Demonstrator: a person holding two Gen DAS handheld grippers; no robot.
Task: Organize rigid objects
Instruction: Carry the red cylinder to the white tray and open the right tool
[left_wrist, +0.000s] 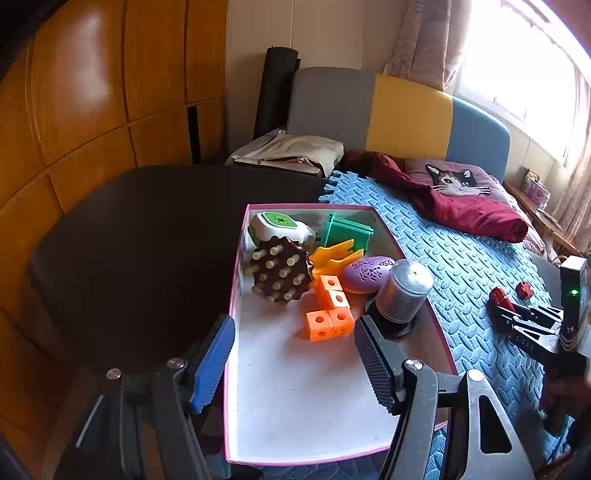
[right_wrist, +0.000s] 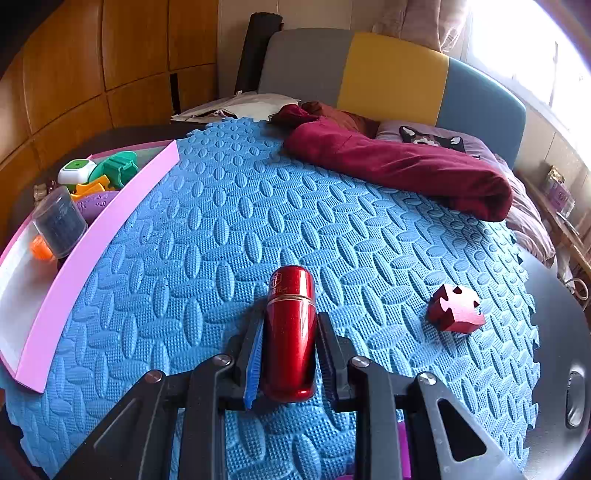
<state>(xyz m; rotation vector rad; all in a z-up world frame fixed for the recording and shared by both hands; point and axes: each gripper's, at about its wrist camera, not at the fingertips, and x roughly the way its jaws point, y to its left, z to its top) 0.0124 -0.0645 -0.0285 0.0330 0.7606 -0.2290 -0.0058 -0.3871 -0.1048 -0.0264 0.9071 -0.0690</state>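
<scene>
Red canister (right_wrist: 290, 332) gripped by right gripper (right_wrist: 290, 354) fingers on blue mat (right_wrist: 258, 221), left gripper (left_wrist: 291, 365) fingers apart, empty, over pink box (left_wrist: 236, 295)

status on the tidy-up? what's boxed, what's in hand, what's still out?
Done: the pink box already holds the orange cubes, purple oval, brown peg disc, green pieces and a clear-lidded canister. In hand: the right tongs are shut on the red cylinder, which lies on the blue mat. Left: that cylinder and the red puzzle piece. The left tongs are open, with nothing between them.
</scene>
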